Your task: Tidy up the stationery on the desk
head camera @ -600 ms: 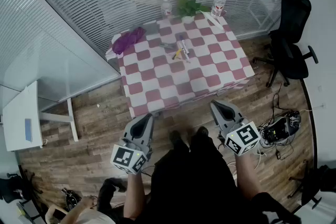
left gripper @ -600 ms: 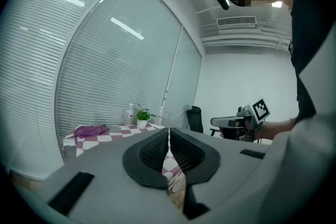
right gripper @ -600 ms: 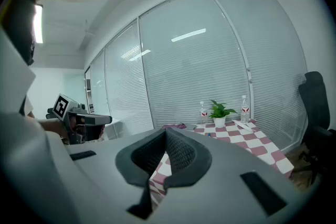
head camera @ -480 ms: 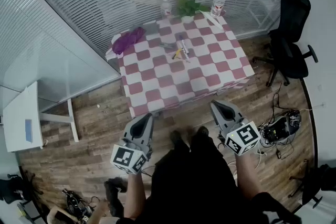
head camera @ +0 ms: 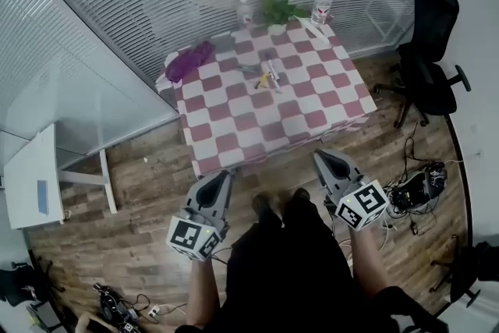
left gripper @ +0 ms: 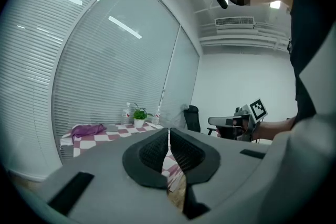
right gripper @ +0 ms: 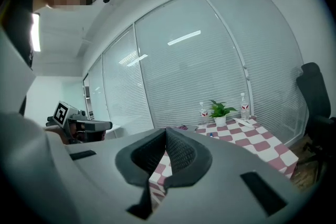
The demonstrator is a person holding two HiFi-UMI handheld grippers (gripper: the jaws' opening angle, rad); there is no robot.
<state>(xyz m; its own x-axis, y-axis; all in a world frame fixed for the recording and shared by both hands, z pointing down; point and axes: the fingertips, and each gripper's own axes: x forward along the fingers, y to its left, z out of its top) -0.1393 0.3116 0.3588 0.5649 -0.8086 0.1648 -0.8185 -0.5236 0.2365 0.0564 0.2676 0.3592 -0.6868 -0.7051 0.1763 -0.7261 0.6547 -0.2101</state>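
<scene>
Moved: someone crouched at the lower-left floor edge of the head view has slipped out of shot, and both grippers hold about where they were.
Near left: left gripper (head camera: 223, 174), jaws pressed together on nothing, poised short of the desk.
Near right: right gripper (head camera: 320, 154), same story, pinched closed and empty.
Desk (head camera: 234, 140): checked cloth, near edge just beyond both sets of tips.
Stationery (head camera: 265, 75): a small loose scatter of pens toward the far middle of the desk, well apart from either gripper.
Back edge: purple cloth (head camera: 189, 58) on the far left corner, plant (head camera: 278, 8) between two bottles (head camera: 245, 9).
Progress: by the look of it nothing is tidied yet. The pens lie loose and the whole job is ahead, starting with a reach in. Where they should go is not clear from here.
Head view only: shows the scatter laid out from above.
Gripper views only: they show the desk low and side-on, with the pens barely readable. Each one catches the other gripper alongside and its own jaws shut.
</scene>
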